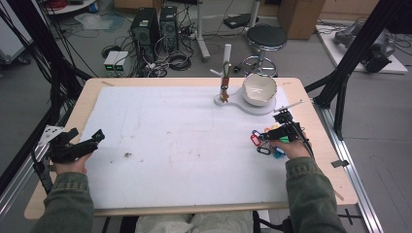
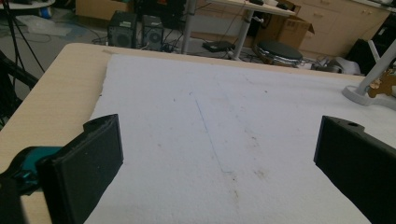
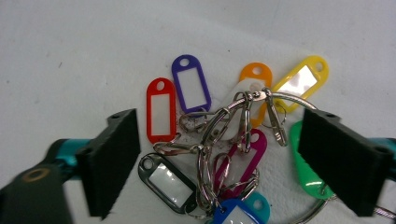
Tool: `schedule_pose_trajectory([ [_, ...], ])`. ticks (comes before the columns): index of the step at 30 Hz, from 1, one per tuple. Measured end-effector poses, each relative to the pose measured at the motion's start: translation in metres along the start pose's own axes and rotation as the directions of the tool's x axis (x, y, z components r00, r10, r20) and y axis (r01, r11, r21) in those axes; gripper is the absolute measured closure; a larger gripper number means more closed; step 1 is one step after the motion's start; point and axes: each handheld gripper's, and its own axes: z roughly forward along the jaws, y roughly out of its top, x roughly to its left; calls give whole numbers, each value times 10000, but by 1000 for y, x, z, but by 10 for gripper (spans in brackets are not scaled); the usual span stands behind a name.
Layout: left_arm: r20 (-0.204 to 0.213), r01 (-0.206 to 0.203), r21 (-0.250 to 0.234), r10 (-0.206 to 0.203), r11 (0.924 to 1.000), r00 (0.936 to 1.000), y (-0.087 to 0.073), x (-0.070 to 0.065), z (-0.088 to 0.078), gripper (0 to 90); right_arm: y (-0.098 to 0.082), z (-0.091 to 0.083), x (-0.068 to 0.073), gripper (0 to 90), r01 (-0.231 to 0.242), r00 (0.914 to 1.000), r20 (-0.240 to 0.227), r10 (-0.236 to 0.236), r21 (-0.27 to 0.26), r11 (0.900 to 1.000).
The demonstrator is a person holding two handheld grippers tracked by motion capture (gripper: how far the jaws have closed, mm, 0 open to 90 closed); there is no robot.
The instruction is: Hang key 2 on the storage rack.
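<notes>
A bunch of coloured plastic key tags (image 3: 219,135) on metal rings (image 3: 243,112) lies on the white mat at the right; red, purple, orange, yellow, green, magenta, black and blue tags fan out. In the high view the key tags (image 1: 260,142) sit just left of my right gripper (image 1: 272,135). That right gripper (image 3: 219,158) hovers over them, open, its jaws either side of the bunch. My left gripper (image 1: 87,137) rests at the mat's left edge. It is open, the left gripper (image 2: 217,158) holding nothing between its jaws.
A white bowl (image 1: 259,89) sits on a white stand base (image 1: 232,100) with an upright post (image 1: 226,73) at the back right of the mat. The wooden table edge (image 1: 335,160) runs close to the right hand. A stool (image 1: 266,39) and computers stand beyond.
</notes>
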Motion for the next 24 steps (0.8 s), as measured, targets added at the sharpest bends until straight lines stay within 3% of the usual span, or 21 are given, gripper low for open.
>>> schedule_pose_trajectory([
  [2,-3,6,-4,-6,10000,10000,0,0,0,17,0,1,1,177,81,10000,0,-81,112,9999],
  [3,1,3,2,-3,10000,10000,0,0,0,17,0,3,3,247,110,9999,88,-112,251,9996],
  [5,6,0,1,0,10000,10000,0,0,0,17,0,5,5,275,108,9998,146,-114,389,9992],
  [9,8,-17,6,17,10000,10000,0,0,0,17,0,9,6,370,32,10000,42,-35,621,9981],
  [15,-10,-54,32,54,10000,10000,0,0,0,17,-1,13,5,481,-150,9996,251,124,1057,9943],
  [18,6,-39,14,39,10000,10000,0,0,1,17,-2,12,7,587,-157,9996,247,129,1159,9931],
  [24,13,-31,13,31,10000,10000,0,0,1,17,-3,13,9,662,-15,9996,296,-24,1323,9912],
])
